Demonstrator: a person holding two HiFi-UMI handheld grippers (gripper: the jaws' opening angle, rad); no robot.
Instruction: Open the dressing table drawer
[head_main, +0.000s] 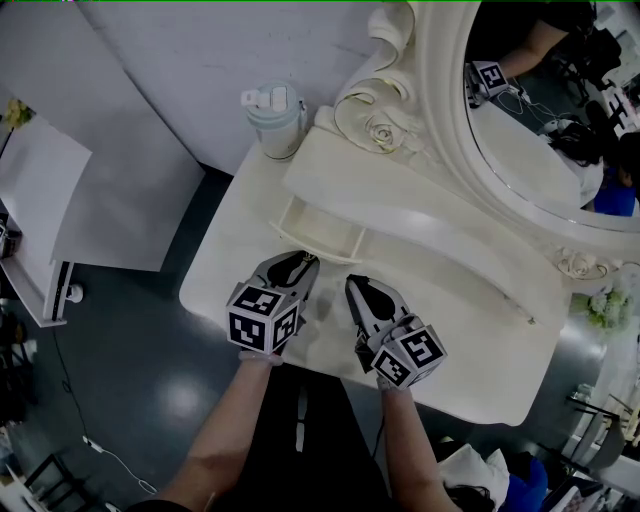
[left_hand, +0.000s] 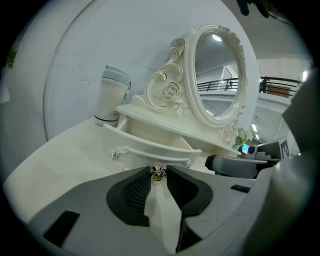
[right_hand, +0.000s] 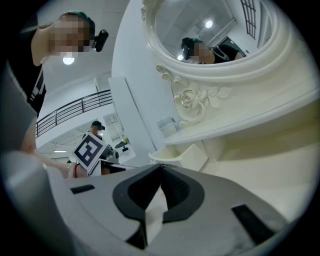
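The cream dressing table (head_main: 225, 265) has a small drawer (head_main: 322, 236) under its mirror shelf, and the drawer stands pulled out. My left gripper (head_main: 298, 262) is at the drawer's front. In the left gripper view its pads close on either side of the small gold knob (left_hand: 158, 173) on the drawer front (left_hand: 150, 146). My right gripper (head_main: 356, 288) hovers over the tabletop just right of the left one. Its jaws meet at the tips (right_hand: 160, 168) with nothing between them. From the right gripper view the open drawer (right_hand: 186, 156) shows ahead.
A pale lidded tumbler (head_main: 275, 120) stands at the table's back left corner. The ornate oval mirror (head_main: 545, 110) rises behind the shelf. A white side table (head_main: 40, 210) stands on the dark floor to the left.
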